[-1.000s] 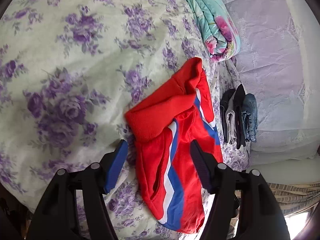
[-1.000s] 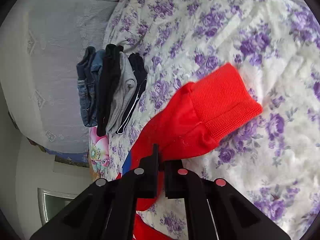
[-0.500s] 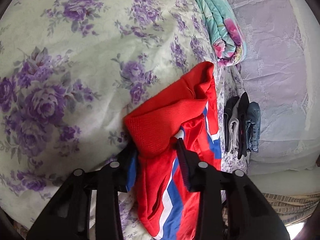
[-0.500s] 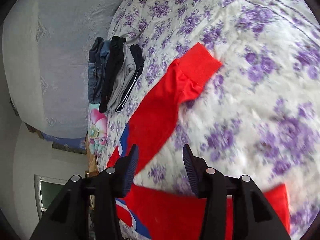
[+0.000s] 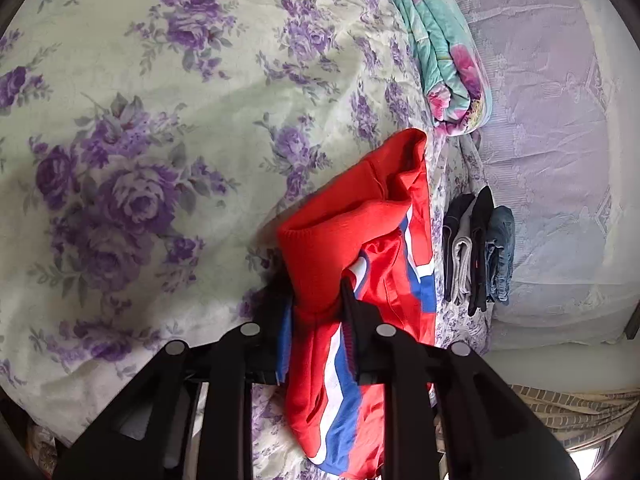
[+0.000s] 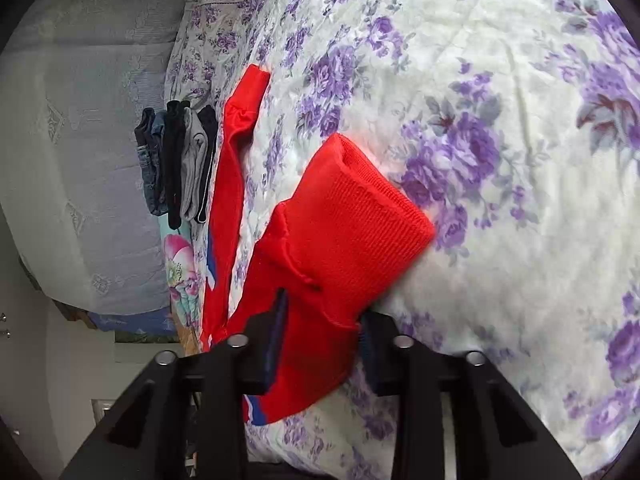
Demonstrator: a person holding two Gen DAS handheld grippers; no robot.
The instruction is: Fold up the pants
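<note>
While the red track pants with blue and white side stripes (image 5: 352,280) lie crumpled near the edge of the bed with the purple-rose quilt (image 5: 160,120), each pair of tongs has cloth between its fingers: the left tongs (image 5: 316,308) straddle a ribbed red cuff (image 5: 320,248), and the right tongs (image 6: 320,320) straddle the other ribbed red cuff (image 6: 356,216), with the fabric filling the gap in both views. Both pairs look clenched on the leg ends, though the pads are partly hidden by cloth, so how firm the pinch is cannot be told. In the right wrist view a further length of red leg (image 6: 232,184) runs away toward the headboard side, lying just beside a row of folded dark and grey garments (image 6: 176,160) that stands against the pale lavender pillow (image 6: 80,140); a rolled teal floral blanket (image 5: 440,52) rests farther up the bed. By my judgement the step in hand is the gathering of the two leg ends, ahead of the first fold, and the task is at an early stage, since the garment is still bunched rather than flat. The next move calls for lifting both cuffs together, drawing them apart enough to pull the legs straight, then laying one leg over the other so the stripes line up. Care is needed to keep the cuffs level and to avoid dragging the quilt or brushing the folded row.
</note>
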